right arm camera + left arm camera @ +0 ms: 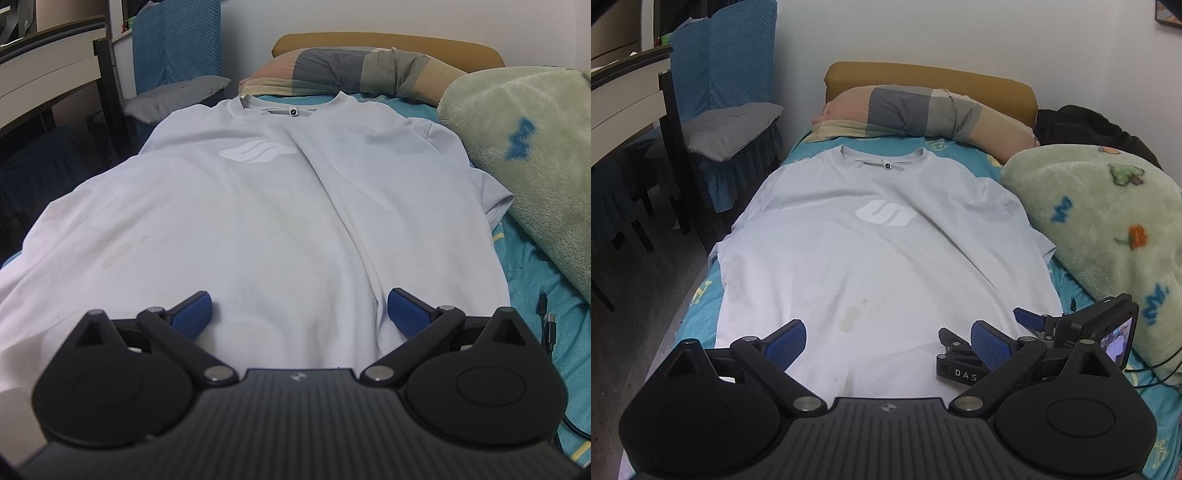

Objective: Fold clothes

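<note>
Left gripper (pixel 889 341): nearest the lens in the left wrist view, blue pads spread wide, holding nothing, poised over the bottom hem region of the shirt.
Chair: off the bed's left side stands a chair (pixel 731 133) with a grey cushion and blue quilted cover, well apart from the work.
T-shirt: a pale grey T-shirt (pixel 871 251) lies face up on the bed (pixel 698 299), spread flat on the turquoise sheet; collar at the far end near the pillow (pixel 916 110), hem at the near end under both tools. Faint stains show on the lower front.
Long axis: it runs straight away from both grippers, hem to collar, so each tool looks up the length of the garment.
Left sleeve: it reaches or slightly overhangs the bed's left edge, on the left gripper's side.
Right gripper (pixel 299 312): released as well, pads apart with cloth visible between them, low over the hem and nearer the shirt's right edge; in the left wrist view its body shows just beside the left tool.
Right sleeve: it lies near the green fleece blanket (pixel 524 155), which crowds the bed's right side.
Cable: a dark cable (pixel 546 325) rests on the sheet right of the hem.
Judgement: nothing is folded yet; each tool sits nearer its own side, so a lengthwise fold from either edge looks equally open.
</note>
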Demonstrator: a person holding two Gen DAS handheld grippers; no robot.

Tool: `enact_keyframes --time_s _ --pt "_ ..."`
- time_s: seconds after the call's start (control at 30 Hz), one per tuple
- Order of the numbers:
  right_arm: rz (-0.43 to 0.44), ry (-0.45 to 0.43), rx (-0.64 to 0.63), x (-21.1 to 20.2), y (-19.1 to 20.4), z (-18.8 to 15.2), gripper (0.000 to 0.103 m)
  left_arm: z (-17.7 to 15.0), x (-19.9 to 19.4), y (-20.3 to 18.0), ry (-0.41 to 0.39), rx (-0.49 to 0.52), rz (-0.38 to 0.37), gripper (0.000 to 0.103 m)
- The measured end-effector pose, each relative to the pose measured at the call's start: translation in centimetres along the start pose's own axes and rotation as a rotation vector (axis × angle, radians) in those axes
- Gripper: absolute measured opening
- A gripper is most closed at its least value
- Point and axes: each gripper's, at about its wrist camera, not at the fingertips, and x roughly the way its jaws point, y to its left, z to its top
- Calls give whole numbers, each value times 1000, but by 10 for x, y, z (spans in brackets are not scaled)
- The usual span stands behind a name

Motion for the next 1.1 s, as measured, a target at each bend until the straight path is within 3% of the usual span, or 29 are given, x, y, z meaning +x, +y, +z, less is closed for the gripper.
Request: enact_keyframes --time_s 0.3,0.63,1.1 --pt "0 0 0 0 0 0 103 -5 3 11 -16 -8 32 98" --pt "0 0 0 0 0 0 103 -5 18 12 46 -42 -2 98" --pt "-1 0 0 0 0 0 103 -3 9 11 31 -52 -12 98"
